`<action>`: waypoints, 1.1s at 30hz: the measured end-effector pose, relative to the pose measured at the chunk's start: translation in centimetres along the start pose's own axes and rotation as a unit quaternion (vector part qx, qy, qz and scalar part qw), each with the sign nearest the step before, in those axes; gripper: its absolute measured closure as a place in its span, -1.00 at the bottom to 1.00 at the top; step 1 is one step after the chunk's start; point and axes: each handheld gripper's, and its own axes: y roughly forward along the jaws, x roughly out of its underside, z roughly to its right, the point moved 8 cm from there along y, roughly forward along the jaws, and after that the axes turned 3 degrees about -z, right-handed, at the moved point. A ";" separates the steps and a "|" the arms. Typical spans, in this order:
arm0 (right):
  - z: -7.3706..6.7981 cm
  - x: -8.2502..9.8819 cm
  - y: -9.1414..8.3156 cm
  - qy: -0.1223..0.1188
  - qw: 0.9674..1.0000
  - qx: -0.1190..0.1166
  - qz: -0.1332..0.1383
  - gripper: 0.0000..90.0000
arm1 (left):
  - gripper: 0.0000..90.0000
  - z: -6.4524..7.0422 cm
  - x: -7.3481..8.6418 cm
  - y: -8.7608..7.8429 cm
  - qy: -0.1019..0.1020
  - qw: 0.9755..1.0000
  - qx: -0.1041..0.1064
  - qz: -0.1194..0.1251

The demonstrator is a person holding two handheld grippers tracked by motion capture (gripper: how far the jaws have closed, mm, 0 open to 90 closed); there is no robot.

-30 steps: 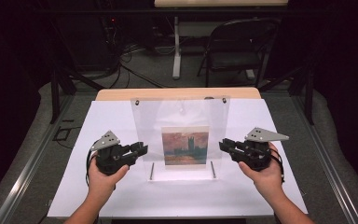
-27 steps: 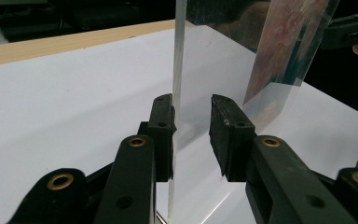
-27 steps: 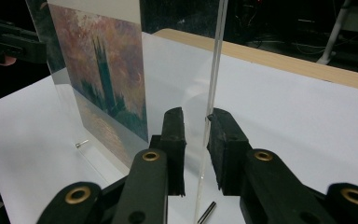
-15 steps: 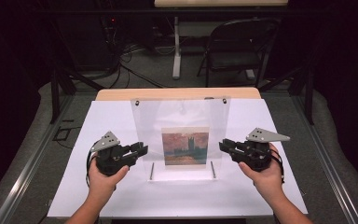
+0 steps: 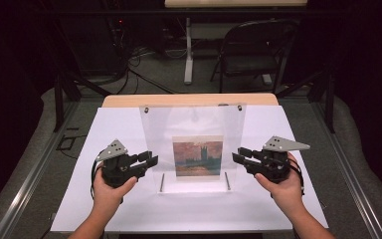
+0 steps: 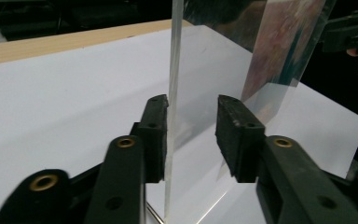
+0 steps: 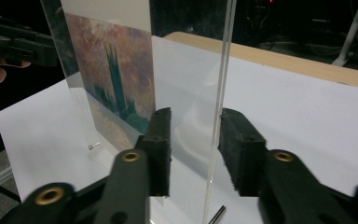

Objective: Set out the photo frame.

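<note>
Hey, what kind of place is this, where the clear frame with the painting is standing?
Probably a lab or studio recording setup. A white-covered table holds a clear acrylic frame under dark surroundings, with loose cables on the floor and a folding chair behind it.

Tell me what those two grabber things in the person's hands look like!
Both are black. The left gripper and the right gripper each carry a grey three-cornered plate with small dots on top. Each ends in two blocky black jaws on arms with brass-ringed holes. The forearms are bare, with no sleeves.
</note>
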 end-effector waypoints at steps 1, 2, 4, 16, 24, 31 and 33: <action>-0.1 -0.1 -0.1 0.000 1.000 0.002 0.007 0.26 | 0.28 0.0 -0.1 -0.1 0.003 1.000 -0.002 0.001; 0.0 -0.2 -0.1 -0.006 1.000 0.004 0.009 0.18 | 0.23 0.0 -0.2 -0.3 0.004 1.000 -0.004 0.004; 0.0 -0.4 -0.3 -0.010 1.000 0.007 0.016 0.04 | 0.09 -0.1 -0.4 -0.6 0.009 1.000 -0.011 0.012; 1.0 0.7 -2.0 -0.015 0.999 0.041 0.023 -0.31 | -0.18 -1.2 1.2 -2.9 0.016 0.999 -0.047 0.022; 2.2 3.8 -3.4 -0.019 0.995 0.095 0.022 -0.31 | -0.18 -3.9 4.5 -4.2 -0.024 0.994 -0.096 0.035; 3.5 6.7 -3.2 0.011 0.993 0.114 0.010 -0.31 | -0.18 -6.2 7.6 -4.1 -0.049 0.989 -0.140 0.021; 3.8 7.6 -2.8 0.007 0.992 0.124 0.000 -0.31 | -0.18 -6.7 8.1 -4.0 -0.044 0.987 -0.152 0.015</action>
